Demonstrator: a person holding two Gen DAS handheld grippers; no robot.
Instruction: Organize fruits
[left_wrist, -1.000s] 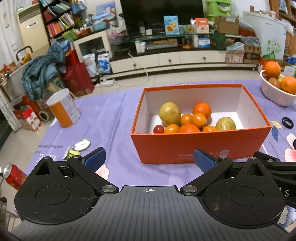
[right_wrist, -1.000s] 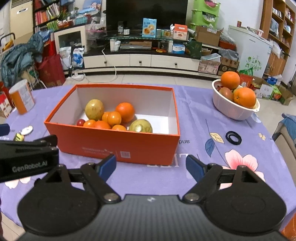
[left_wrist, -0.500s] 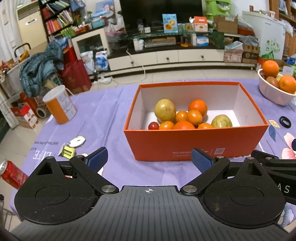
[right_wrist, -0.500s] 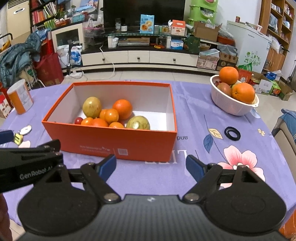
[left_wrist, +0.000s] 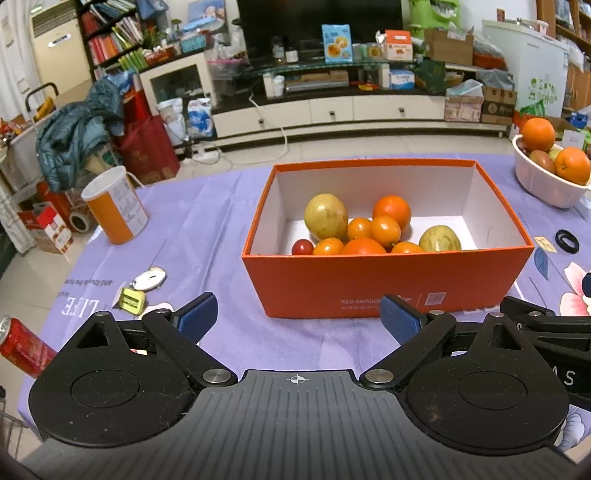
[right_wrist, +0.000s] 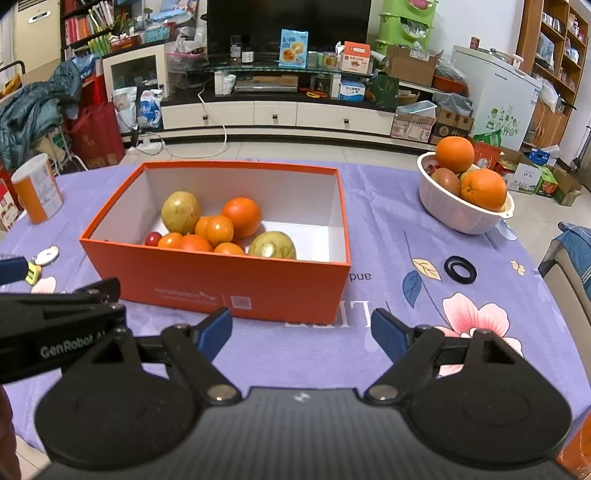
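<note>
Left wrist view first: the left hand-held gripper (left_wrist: 297, 314) sits low over the desk (left_wrist: 207, 236) with its jaws wide apart and nothing between them, though they've just been closing in a touch. The orange box (left_wrist: 388, 280) lies dead ahead at 12 o'clock, long axis running side to side across the view, with a pile of fruit (left_wrist: 364, 230) bunched toward its left half. The white bowl (left_wrist: 543, 184) holding more oranges is way off at 2 o'clock, right at the frame edge.

Right wrist view: the right hand-held gripper (right_wrist: 301, 330) is also spread wide and empty. Here the box (right_wrist: 221, 280) sits around 11 o'clock, and the bowl (right_wrist: 458, 214) is at 1 o'clock, much closer to this side. A black ring (right_wrist: 460, 269) lies on the cloth between the two.

So I'd guess the right hand is the one better placed for the bowl's fruit and the left for the box. Which way the fruit is meant to go, box to bowl or bowl to box, I honestly can't tell from here. The small red thing in the box looks like a cherry tomato, but the fisheye makes it iffy.
</note>
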